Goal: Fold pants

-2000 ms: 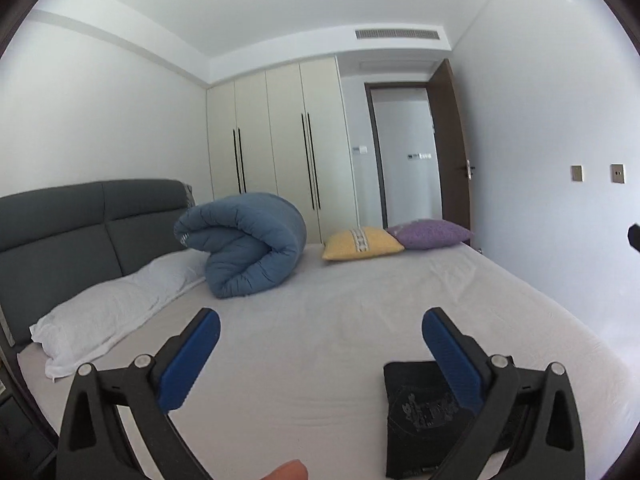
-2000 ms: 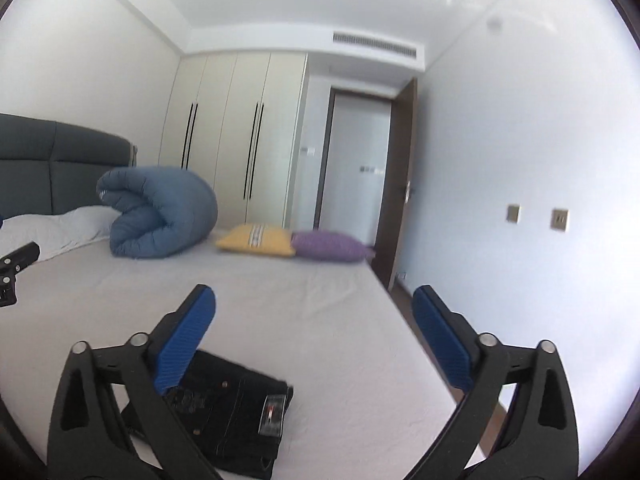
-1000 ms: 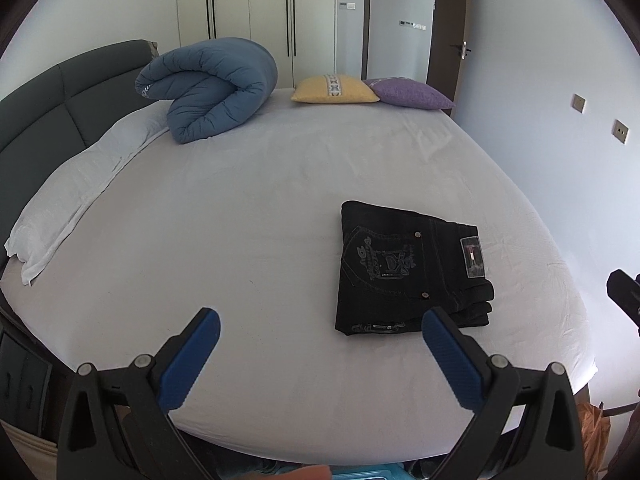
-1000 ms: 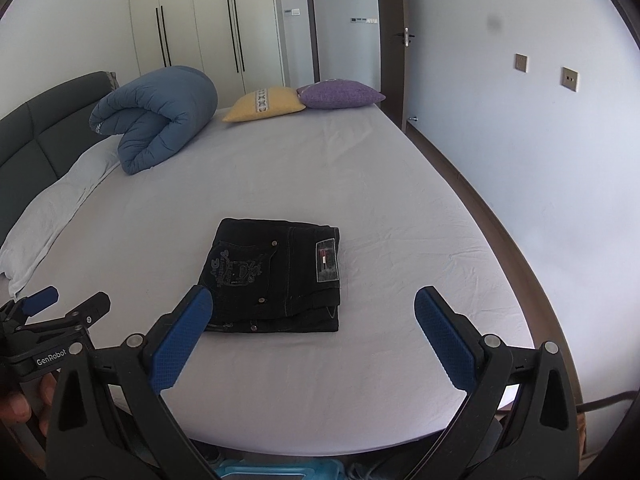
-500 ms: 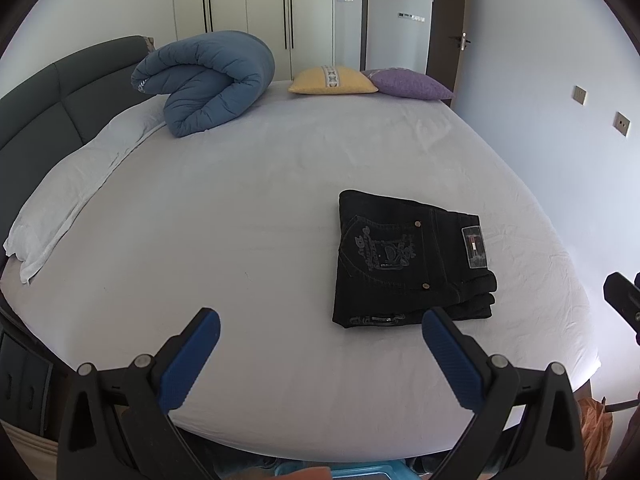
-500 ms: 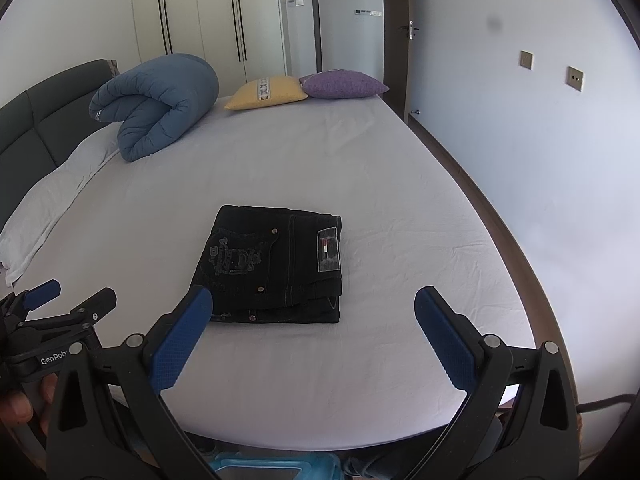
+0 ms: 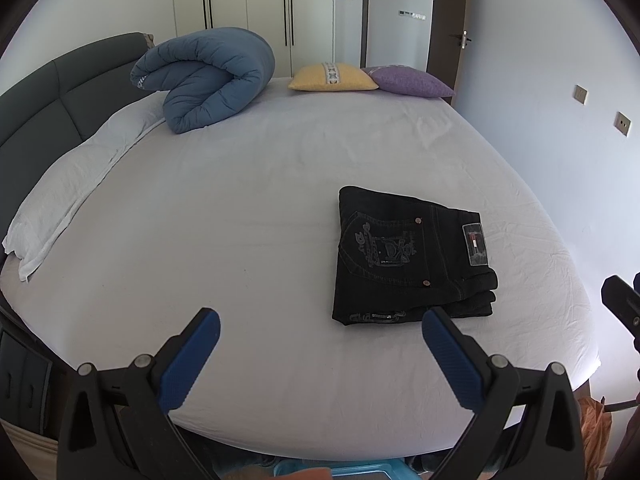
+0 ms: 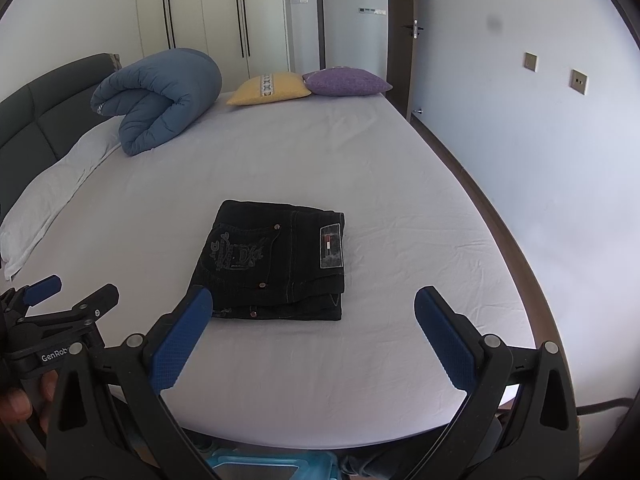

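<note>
Black jeans [image 7: 408,256] lie folded into a compact rectangle on the white bed sheet [image 7: 240,220], back pocket embroidery and a waist label facing up. In the right wrist view the same jeans [image 8: 276,264] sit near the bed's front edge. My left gripper [image 7: 320,334] is open and held back from the bed, the jeans ahead and to its right. My right gripper [image 8: 314,310] is open too, just short of the jeans' near edge, holding nothing. The left gripper [image 8: 70,286] also shows at the left rim of the right wrist view, with a hand on it.
A rolled blue duvet [image 7: 208,76] and white pillows [image 7: 76,184] lie by the grey headboard [image 7: 48,96]. A yellow cushion [image 7: 332,78] and a purple cushion [image 7: 408,80] rest at the far edge. A wall [image 8: 540,160] runs along the bed's right side. A teal box [image 8: 272,466] sits below.
Two seconds ago both cameras looked level across the room; they have since risen and tilted down over the bed. In the last half second both views drifted slightly closer. The jeans have not moved.
</note>
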